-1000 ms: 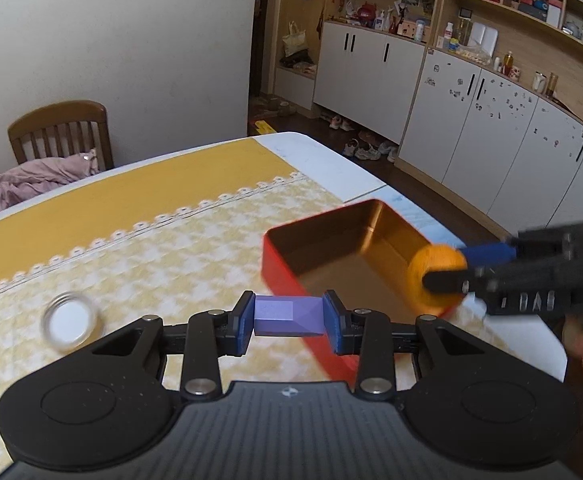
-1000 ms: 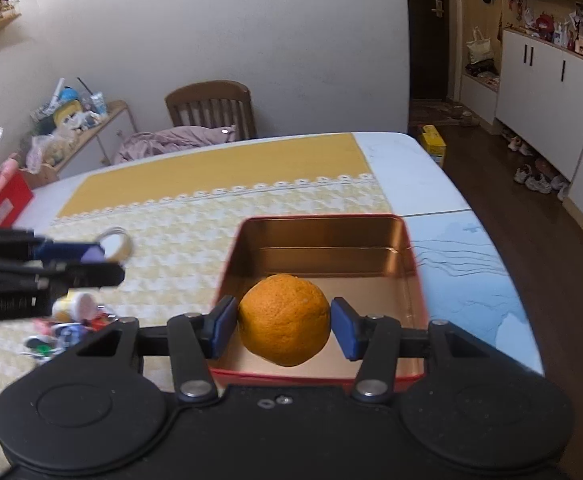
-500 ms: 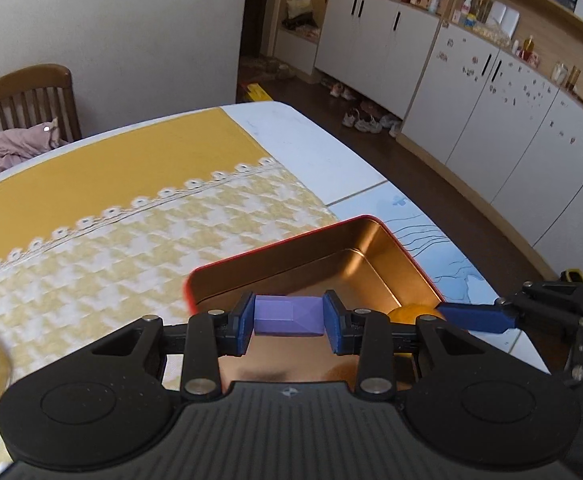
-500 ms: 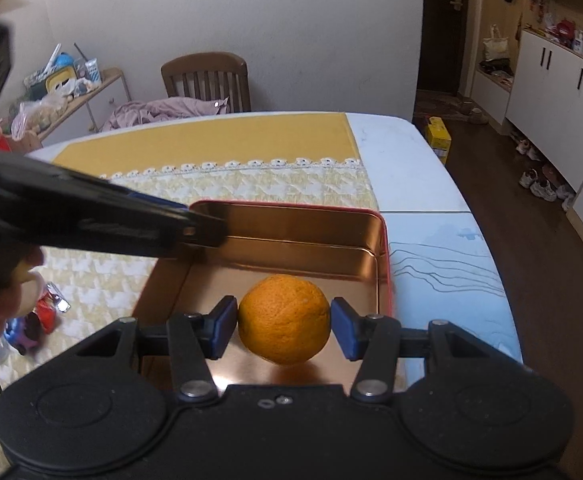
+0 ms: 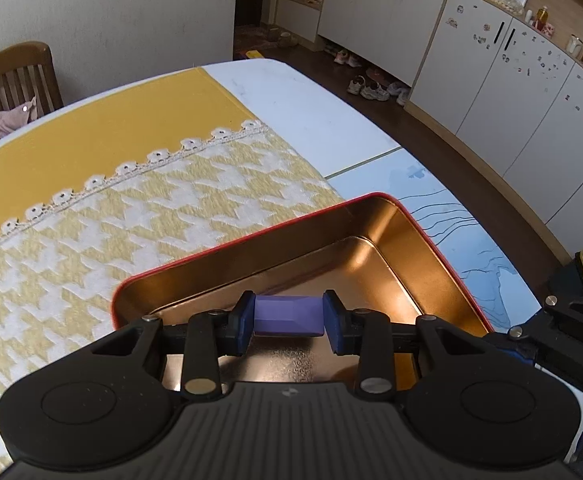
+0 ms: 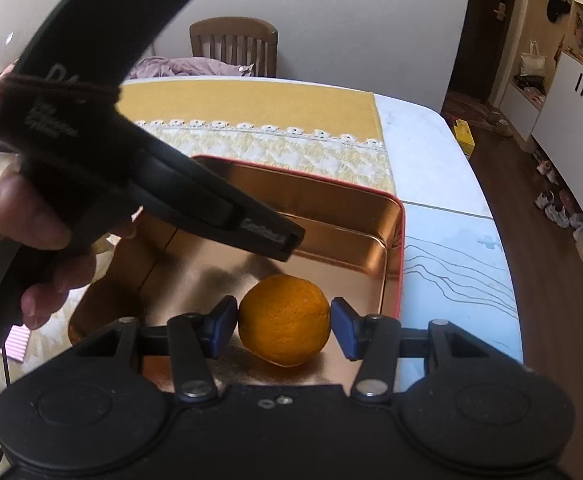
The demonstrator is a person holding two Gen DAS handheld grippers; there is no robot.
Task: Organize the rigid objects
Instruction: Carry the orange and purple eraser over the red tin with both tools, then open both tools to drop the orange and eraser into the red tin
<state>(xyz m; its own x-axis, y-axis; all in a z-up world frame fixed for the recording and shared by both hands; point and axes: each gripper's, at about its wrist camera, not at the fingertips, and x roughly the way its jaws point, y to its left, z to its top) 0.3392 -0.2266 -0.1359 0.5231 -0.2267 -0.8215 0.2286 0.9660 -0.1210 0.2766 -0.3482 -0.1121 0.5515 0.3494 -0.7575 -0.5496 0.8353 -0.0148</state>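
A red tin tray with a shiny copper inside (image 5: 431, 236) (image 6: 399, 240) lies on the table's right part. My left gripper (image 5: 289, 322) is shut on a purple faceted block (image 5: 288, 315) and holds it above the tray's floor. My right gripper (image 6: 283, 328) has its jaws just apart from an orange (image 6: 284, 318), which rests on the tray floor; small gaps show on both sides. The left gripper's black body and the hand holding it (image 6: 91, 184) cross the right wrist view above the tray.
A yellow houndstooth cloth (image 5: 91, 216) covers the table, with bare white and blue tabletop (image 5: 443, 200) to the right. A wooden chair (image 6: 233, 44) stands at the far side. White cabinets (image 5: 511, 80) line the room's right side.
Both grippers moved in over the tray. The right gripper lowered the orange onto the tray floor and its jaws opened slightly. The left gripper still holds the purple block.
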